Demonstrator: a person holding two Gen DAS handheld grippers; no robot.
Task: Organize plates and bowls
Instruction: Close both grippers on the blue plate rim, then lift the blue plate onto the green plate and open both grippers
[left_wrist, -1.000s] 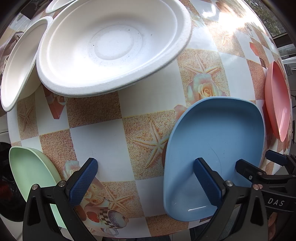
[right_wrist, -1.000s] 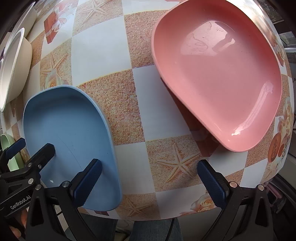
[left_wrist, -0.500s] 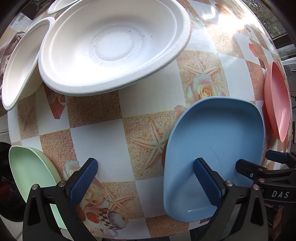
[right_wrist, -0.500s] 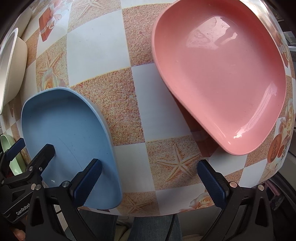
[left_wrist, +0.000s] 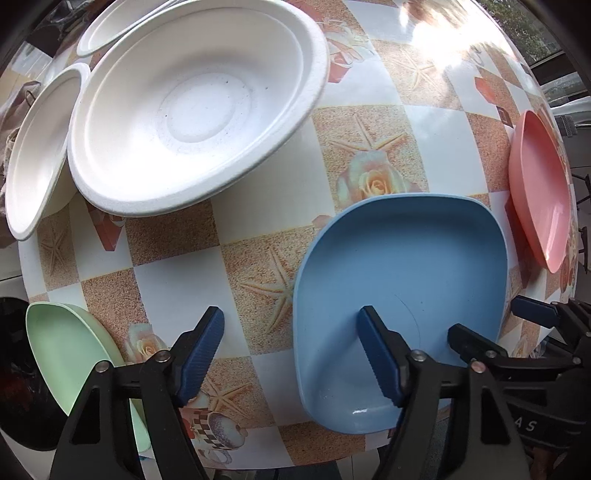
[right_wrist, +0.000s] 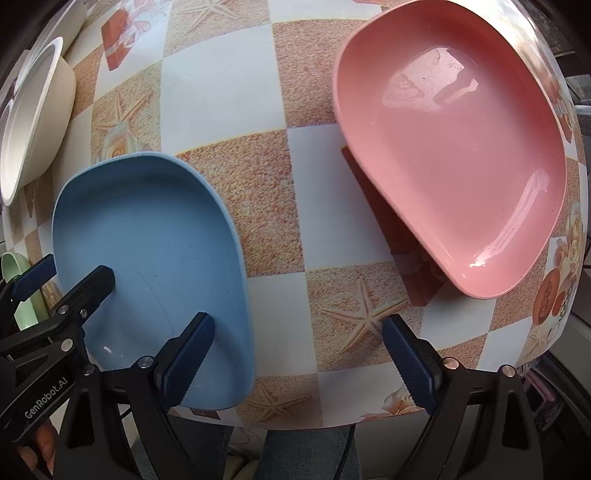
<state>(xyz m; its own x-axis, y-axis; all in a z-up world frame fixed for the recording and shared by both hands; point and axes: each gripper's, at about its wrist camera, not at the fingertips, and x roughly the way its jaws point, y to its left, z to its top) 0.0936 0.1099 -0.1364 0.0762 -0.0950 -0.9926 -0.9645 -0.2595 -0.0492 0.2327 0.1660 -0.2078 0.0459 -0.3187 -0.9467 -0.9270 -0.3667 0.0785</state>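
Note:
A blue plate lies near the table's front edge. My left gripper points down over the plate's left rim, one finger above the plate and the other above the tablecloth. Its jaws are closing and the pads touch nothing. My right gripper straddles the plate's right rim in the same way, jaws closing, pads clear of the rim. A pink plate lies to the right. Beyond are a large white bowl and a second white bowl. A green plate lies at the left.
A white plate lies behind the large bowl. The table has a checked cloth with starfish and roses; its front edge runs just under both grippers. Each gripper shows in the other's view: the left gripper, the right gripper.
Both grippers' jaws have narrowed, the left more than the right. The left view has pulled back slightly from the table. The plates and bowls have not moved.

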